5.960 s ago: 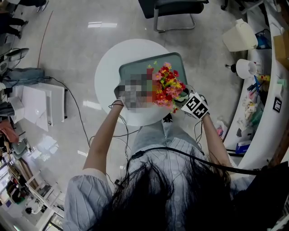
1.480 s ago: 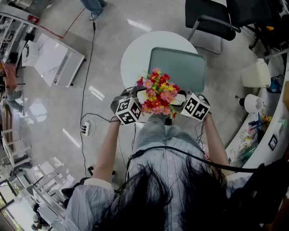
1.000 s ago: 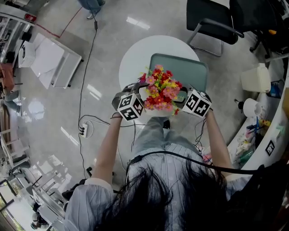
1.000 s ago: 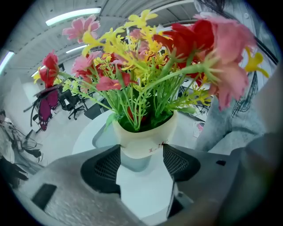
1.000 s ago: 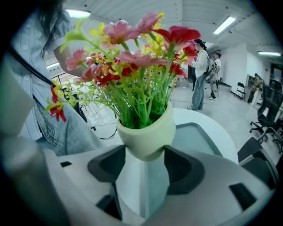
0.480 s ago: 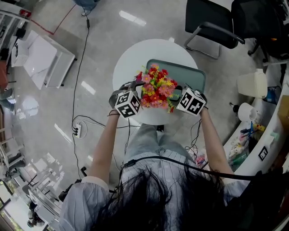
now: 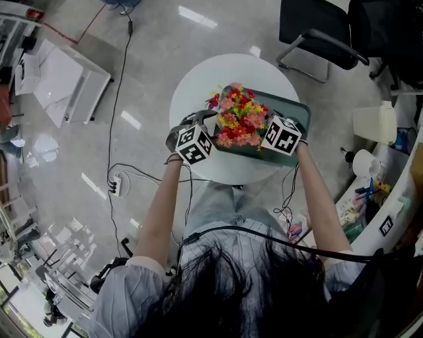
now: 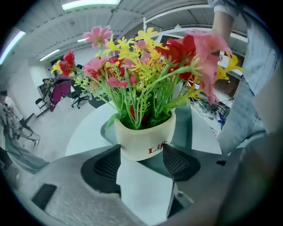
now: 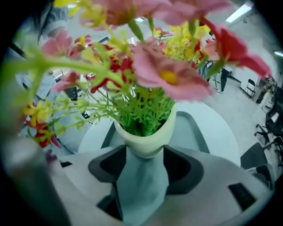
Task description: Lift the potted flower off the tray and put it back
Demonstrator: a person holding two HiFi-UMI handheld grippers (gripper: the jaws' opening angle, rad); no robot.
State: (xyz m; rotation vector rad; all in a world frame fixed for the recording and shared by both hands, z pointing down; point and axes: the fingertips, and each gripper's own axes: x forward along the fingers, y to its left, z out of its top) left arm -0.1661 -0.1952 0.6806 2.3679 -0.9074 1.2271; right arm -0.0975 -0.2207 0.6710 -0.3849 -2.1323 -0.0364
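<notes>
Left gripper [image 8: 141, 154] and right gripper [image 9: 143, 159] both clamped on the potted flower [image 7: 239, 122] (opposite sides of its cream pot); it's over the green tray [image 7: 299, 115] on the round white table [image 7: 198, 86]; tray contact unclear.

potted flower [image 7: 239, 122] 1 | tray [image 7: 292, 109] 1 | round table [image 7: 198, 86] 1 | grippers 2: left gripper [image 8: 141, 153], right gripper [image 9: 143, 155]

I read bright, even overhead light. Ceiling strip lights [image 8: 90, 4] throw glare patches on the glossy floor [image 7: 196, 16]. Both gripper views bend and darken toward the edges. The potted flower [image 9: 166, 76] blurs at its nearest petals.
</notes>
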